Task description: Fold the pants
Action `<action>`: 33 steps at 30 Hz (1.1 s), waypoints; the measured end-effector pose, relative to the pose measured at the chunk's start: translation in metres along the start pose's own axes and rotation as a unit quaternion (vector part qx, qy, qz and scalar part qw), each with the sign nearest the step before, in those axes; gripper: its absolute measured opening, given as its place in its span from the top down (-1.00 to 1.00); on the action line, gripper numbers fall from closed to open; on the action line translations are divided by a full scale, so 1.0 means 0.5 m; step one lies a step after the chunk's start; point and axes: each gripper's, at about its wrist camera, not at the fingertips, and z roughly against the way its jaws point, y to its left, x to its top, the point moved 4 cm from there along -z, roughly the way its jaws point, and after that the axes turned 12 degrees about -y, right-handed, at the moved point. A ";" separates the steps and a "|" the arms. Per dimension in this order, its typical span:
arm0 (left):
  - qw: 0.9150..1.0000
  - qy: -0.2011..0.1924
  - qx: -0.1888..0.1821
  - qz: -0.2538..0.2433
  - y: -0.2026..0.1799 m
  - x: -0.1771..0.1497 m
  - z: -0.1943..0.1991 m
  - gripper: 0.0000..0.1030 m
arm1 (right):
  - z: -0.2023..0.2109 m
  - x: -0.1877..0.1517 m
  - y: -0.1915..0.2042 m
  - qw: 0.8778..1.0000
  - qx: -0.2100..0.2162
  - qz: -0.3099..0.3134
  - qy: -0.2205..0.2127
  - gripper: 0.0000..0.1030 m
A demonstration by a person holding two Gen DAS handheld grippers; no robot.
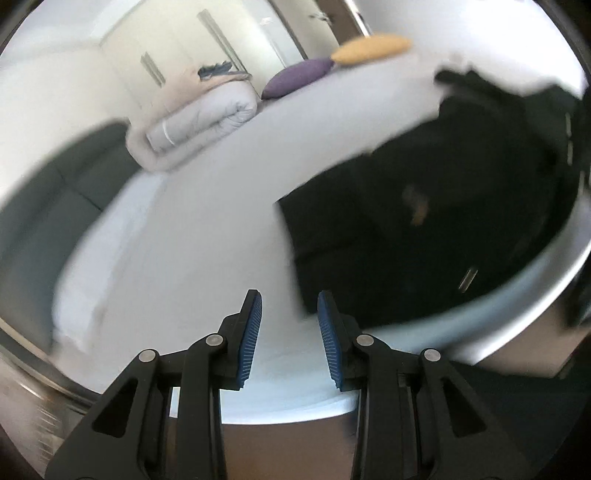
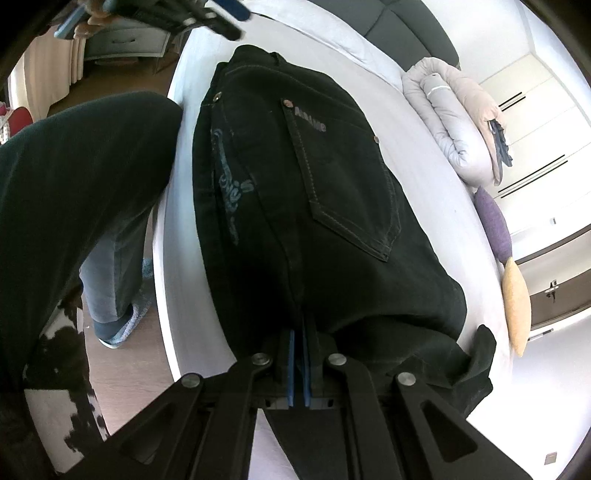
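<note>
Black jeans (image 2: 295,192) lie on a white round bed (image 2: 424,192), back pocket up and waistband at the far end. My right gripper (image 2: 300,363) is shut on the jeans fabric at the near end. In the left wrist view the jeans (image 1: 424,221) lie to the right, blurred. My left gripper (image 1: 290,332) is open and empty above the white bed (image 1: 184,240), just left of the jeans' near corner. The left gripper also shows at the top left of the right wrist view (image 2: 207,14).
A rolled duvet (image 1: 199,114) lies on the bed's far side, with a purple cushion (image 1: 299,75) and a yellow cushion (image 1: 369,48) beside it. White wardrobes stand behind. The person's dark sleeve (image 2: 81,177) and legs are at the bed's left edge, over a wooden floor.
</note>
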 end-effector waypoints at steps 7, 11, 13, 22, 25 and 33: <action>0.997 0.009 -0.070 -0.031 -0.137 0.026 -0.059 0.41 | 0.013 -0.022 0.005 1.000 -0.008 0.004 0.011 0.92; 0.997 0.024 -0.076 -0.022 -0.158 0.018 -0.107 0.41 | 0.018 -0.028 0.010 1.000 -0.010 0.002 0.011 0.92; 0.996 0.028 -0.076 -0.023 -0.151 0.024 -0.123 0.41 | 0.024 -0.028 0.013 1.000 -0.013 0.004 0.011 0.92; 0.998 0.006 -0.062 -0.022 -0.179 0.097 -0.091 0.40 | 0.009 -0.041 0.020 0.999 -0.030 -0.026 0.003 0.87; 0.995 0.013 -0.097 0.007 -0.212 0.142 -0.121 0.40 | 0.014 -0.044 0.008 0.998 -0.030 -0.062 -0.009 0.82; 0.992 0.055 -0.107 0.038 -0.285 0.130 -0.213 0.41 | 0.097 -0.070 -0.095 0.971 -0.029 -0.226 -0.075 -0.63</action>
